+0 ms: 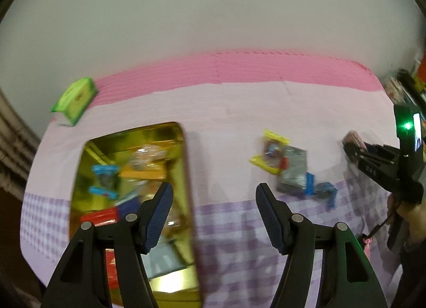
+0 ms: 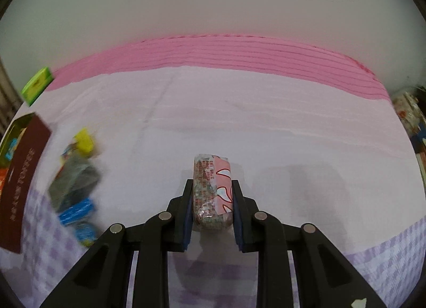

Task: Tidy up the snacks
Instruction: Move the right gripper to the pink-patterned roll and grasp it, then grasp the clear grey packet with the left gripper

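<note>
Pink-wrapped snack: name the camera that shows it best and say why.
Right wrist view: the pink-wrapped snack sits centred and sharp, clamped in the right gripper. The left wrist view catches only a small blurred end of it at the right edge.

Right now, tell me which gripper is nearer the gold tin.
Left. The left gripper hangs open right beside the gold tin, one finger overlapping it in view. The right gripper, shut on a pink snack pack, is far across the table.
</note>
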A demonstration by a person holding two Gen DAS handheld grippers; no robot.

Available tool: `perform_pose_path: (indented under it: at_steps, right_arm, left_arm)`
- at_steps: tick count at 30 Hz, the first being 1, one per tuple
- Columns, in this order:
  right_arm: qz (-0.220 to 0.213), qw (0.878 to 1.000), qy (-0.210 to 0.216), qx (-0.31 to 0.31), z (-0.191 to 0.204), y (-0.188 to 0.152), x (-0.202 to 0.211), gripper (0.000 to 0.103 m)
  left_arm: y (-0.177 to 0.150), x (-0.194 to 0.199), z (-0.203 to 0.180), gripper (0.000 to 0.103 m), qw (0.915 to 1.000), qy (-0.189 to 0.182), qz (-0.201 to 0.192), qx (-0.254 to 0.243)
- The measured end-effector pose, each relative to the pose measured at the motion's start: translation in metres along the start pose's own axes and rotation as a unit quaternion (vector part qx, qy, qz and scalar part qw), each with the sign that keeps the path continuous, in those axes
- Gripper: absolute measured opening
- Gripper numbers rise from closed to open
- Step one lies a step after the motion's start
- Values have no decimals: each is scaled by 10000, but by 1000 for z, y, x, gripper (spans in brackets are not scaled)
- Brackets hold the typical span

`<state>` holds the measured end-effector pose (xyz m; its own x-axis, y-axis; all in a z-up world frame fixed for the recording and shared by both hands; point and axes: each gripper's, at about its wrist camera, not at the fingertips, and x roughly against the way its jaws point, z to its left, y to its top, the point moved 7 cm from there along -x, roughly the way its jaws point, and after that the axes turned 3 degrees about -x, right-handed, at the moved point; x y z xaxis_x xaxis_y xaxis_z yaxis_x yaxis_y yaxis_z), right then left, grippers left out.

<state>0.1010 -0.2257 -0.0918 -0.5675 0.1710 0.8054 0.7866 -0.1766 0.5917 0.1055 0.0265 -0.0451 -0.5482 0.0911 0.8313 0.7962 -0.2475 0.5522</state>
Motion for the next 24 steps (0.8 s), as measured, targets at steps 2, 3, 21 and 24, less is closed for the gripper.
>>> perform_pose_path:
  at_steps: [2,3,21,24]
  right_arm:
    - [-72,9999,-71,-67,-7,1,-1,23]
    - [-107,9999,-123,-53,-10,1,-1,23]
    - [-340,9987,-366,-90,-35,-3,2,23]
    - [-337,9989,-300,-138,-38,-3,1,24]
  left_arm:
    - [3,-7,-13,65,9999,-140,34,-59]
    - [4,-10,-18,65,9998,-190,46,-77]
    - [16,-67,-83,64,9939,-846,599,-388]
    - [20,-78,-89,54,9924,-948,724,-289]
